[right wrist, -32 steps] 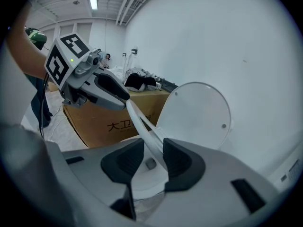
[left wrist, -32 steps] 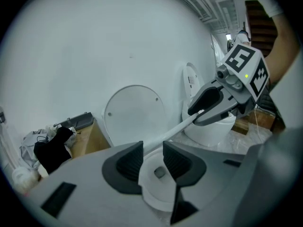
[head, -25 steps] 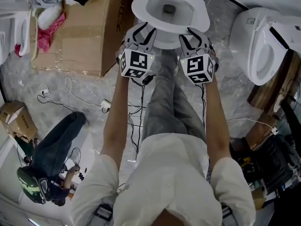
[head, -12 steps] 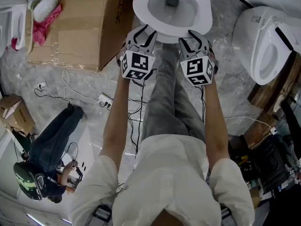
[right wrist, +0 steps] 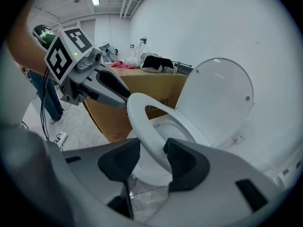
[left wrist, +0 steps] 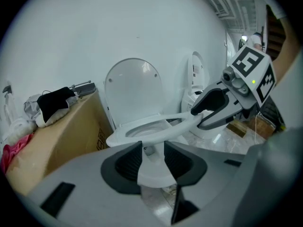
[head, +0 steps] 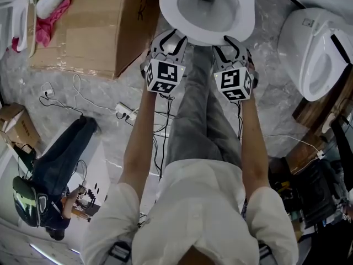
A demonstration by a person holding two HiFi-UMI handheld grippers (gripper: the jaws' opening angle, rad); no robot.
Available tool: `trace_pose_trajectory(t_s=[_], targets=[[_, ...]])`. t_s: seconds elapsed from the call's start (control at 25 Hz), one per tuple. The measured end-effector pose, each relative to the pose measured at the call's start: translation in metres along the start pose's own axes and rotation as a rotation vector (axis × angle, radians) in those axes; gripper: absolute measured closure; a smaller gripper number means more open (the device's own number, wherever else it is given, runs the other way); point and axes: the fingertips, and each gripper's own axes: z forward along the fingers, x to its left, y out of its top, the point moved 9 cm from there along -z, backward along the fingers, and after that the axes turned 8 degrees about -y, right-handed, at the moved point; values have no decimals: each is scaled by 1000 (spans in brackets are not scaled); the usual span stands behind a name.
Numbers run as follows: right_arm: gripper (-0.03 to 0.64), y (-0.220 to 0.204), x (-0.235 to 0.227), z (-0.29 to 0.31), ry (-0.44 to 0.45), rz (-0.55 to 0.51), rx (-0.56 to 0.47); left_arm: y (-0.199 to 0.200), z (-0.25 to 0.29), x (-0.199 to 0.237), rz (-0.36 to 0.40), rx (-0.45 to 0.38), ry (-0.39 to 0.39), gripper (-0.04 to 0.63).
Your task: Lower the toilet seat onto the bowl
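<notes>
The white toilet seat (head: 175,16) lies down over the bowl, with the lid (left wrist: 134,86) upright behind it. My left gripper (head: 172,37) is at the seat's front left edge with its jaws open, and only the bowl's front (left wrist: 154,171) shows between them. At the front right edge, my right gripper (head: 229,42) has the seat's rim (right wrist: 147,126) between its jaws, which are opening. Each gripper appears in the other's view: the right gripper (left wrist: 198,118) around the rim, the left gripper (right wrist: 127,94) beside it.
A large cardboard box (head: 94,32) with cloths on it stands left of the toilet. A second toilet (head: 317,54) sits to the right. Cables and a power strip (head: 124,112) lie on the floor. Another person (head: 60,170) stands at the lower left.
The seat is down in all three frames. Both grippers stay at its front rim, drifting slightly right with the view. The person at the lower left has shifted a little.
</notes>
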Motion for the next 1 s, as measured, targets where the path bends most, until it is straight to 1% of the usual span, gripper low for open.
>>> trace_pose_trajectory(t_s=[0.56,1.0], targets=[[408,-36,30,23,56,-24,51,-49,14,-11,-67,67,-6,436],[396,-63,51,46,68,-77,97,-85,34,-15,-98,122,-21,434]])
